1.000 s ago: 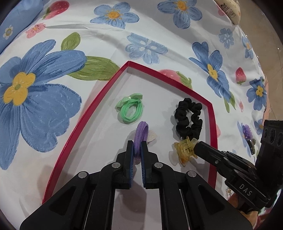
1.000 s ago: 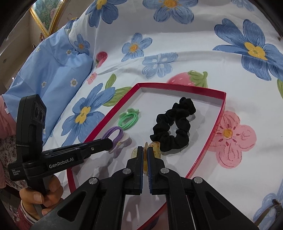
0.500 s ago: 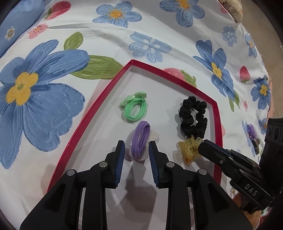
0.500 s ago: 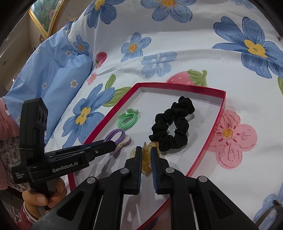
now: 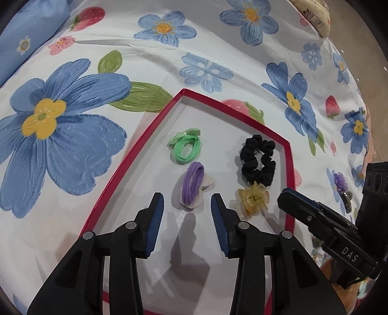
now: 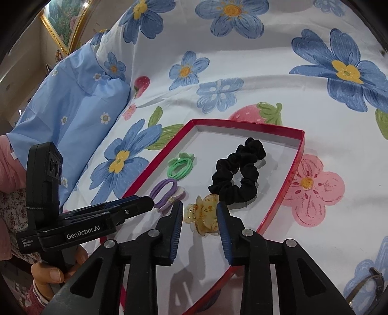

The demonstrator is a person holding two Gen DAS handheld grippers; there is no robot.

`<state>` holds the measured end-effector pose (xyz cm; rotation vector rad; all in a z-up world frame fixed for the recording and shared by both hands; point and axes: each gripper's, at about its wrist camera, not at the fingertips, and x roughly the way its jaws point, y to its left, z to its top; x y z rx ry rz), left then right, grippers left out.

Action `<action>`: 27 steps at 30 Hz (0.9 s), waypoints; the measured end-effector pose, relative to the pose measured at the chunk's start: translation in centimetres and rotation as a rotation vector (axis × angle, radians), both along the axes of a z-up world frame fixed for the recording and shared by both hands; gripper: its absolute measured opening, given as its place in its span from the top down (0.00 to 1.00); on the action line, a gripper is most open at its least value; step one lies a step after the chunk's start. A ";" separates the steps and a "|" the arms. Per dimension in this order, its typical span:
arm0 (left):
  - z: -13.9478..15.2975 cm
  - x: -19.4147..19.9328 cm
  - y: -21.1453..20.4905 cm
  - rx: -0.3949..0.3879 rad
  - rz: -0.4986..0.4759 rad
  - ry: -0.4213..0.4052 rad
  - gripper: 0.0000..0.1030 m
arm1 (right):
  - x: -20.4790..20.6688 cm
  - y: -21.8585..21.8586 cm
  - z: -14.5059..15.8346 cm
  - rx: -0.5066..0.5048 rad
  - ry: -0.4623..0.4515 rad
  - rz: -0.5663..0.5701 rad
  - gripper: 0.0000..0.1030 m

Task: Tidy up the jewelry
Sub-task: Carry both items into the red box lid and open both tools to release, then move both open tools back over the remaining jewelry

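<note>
A red-rimmed tray (image 5: pixel 135 157) (image 6: pixel 286 193) lies on the flowered bedsheet. In it lie a green hair tie (image 5: pixel 185 147) (image 6: pixel 180 166), a purple hair tie (image 5: pixel 192 185) (image 6: pixel 165 192), a black scrunchie (image 5: pixel 258 158) (image 6: pixel 238 174) and a yellow claw clip (image 5: pixel 253 198) (image 6: pixel 202 215). My left gripper (image 5: pixel 186 200) is open, just behind the purple tie and not touching it. My right gripper (image 6: pixel 200 210) is open with the yellow clip lying between its fingertips. Neither holds anything.
A purple hair accessory (image 5: pixel 340 186) lies on the sheet right of the tray. A blue pillow (image 6: pixel 70 116) lies at the left. A metal bangle (image 6: pixel 366 283) shows at the lower right. A cream object (image 5: pixel 315 17) sits at the far top right.
Both grippers have opened: the left let go of the purple hair tie, the right let go of the yellow clip. Both items now rest in the tray.
</note>
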<state>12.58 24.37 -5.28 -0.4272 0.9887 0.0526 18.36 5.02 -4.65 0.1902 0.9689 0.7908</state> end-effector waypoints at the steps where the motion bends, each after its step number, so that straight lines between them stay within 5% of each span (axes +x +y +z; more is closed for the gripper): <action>1: 0.3 -0.3 -0.1 -0.002 0.001 -0.005 0.62 | -0.2 -0.3 0.3 0.007 -0.004 -0.004 0.69; 6: 1.7 -1.8 -1.0 -0.019 -0.005 -0.039 0.58 | -1.6 -2.4 2.0 0.018 -0.038 -0.024 0.68; 10: 2.7 -3.3 -2.2 -0.046 -0.008 -0.069 0.49 | -2.8 -4.4 2.9 0.024 -0.052 -0.045 0.54; 27: 4.7 -7.0 -9.5 -0.074 -0.115 -0.097 0.43 | -8.5 -15.9 4.2 0.007 -0.083 -0.216 0.45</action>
